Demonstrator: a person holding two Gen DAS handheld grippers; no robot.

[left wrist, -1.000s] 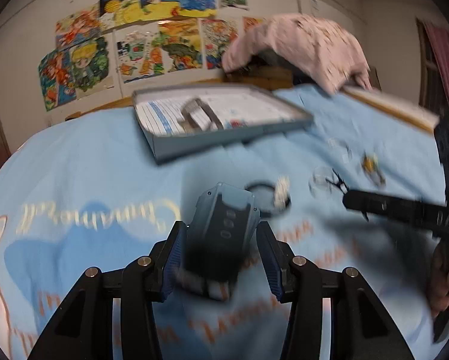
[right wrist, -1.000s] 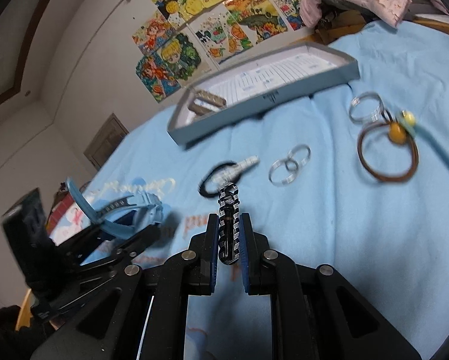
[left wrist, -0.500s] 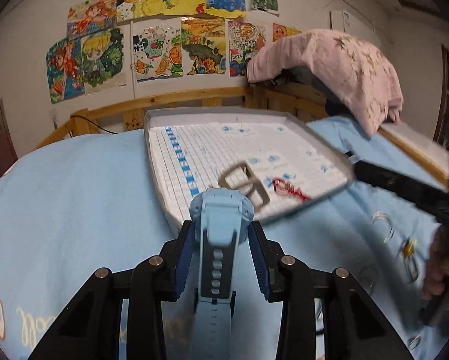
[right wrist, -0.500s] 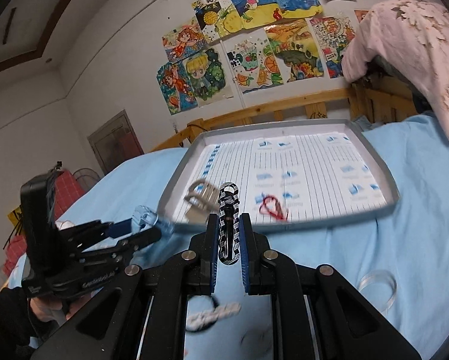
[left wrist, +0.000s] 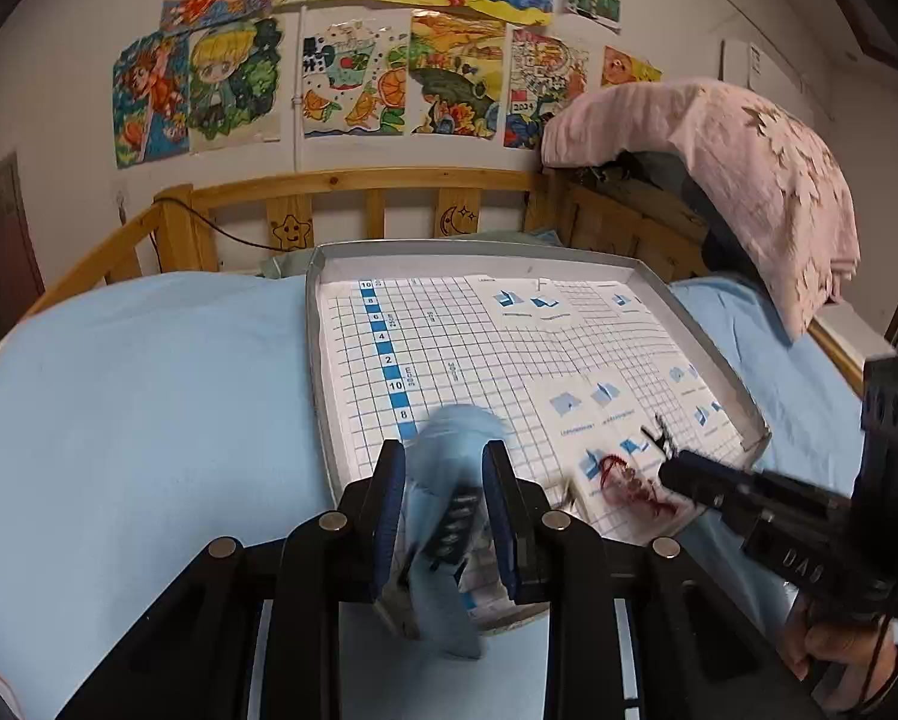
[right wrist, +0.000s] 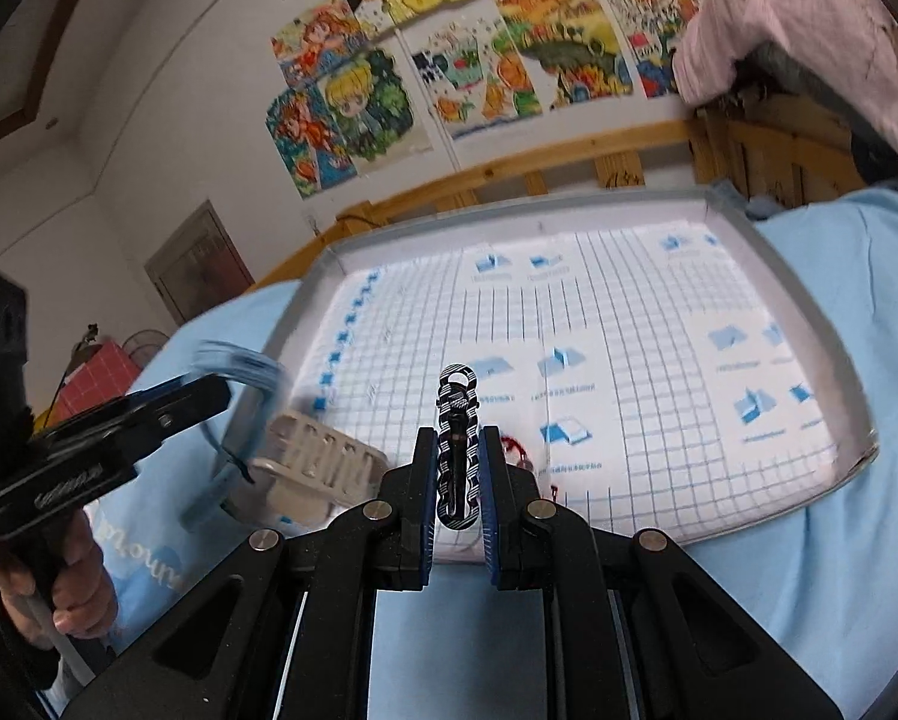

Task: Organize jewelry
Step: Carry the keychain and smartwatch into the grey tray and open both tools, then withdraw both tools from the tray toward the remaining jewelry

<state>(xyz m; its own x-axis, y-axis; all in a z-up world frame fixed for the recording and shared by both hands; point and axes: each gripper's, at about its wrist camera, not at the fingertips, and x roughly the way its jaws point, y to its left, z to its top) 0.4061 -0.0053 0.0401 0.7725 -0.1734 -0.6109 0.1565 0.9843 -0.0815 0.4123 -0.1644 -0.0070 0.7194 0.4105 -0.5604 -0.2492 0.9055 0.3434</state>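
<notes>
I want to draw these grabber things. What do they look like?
Each gripper is black plastic. The left gripper and right gripper have two flat fingers lined with blue pads, round silver screws on the arms, and raised letters along the side. The hand behind comes out of a dark sleeve.

I see a light blue bedsheet [left wrist: 149,390] covering the bed. At twelve o'clock a wooden bed rail [left wrist: 353,180] runs under colourful drawings [left wrist: 341,60] taped to the wall. A pink blanket [left wrist: 748,168] hangs at two o'clock, a door [right wrist: 200,267] at nine.
</notes>
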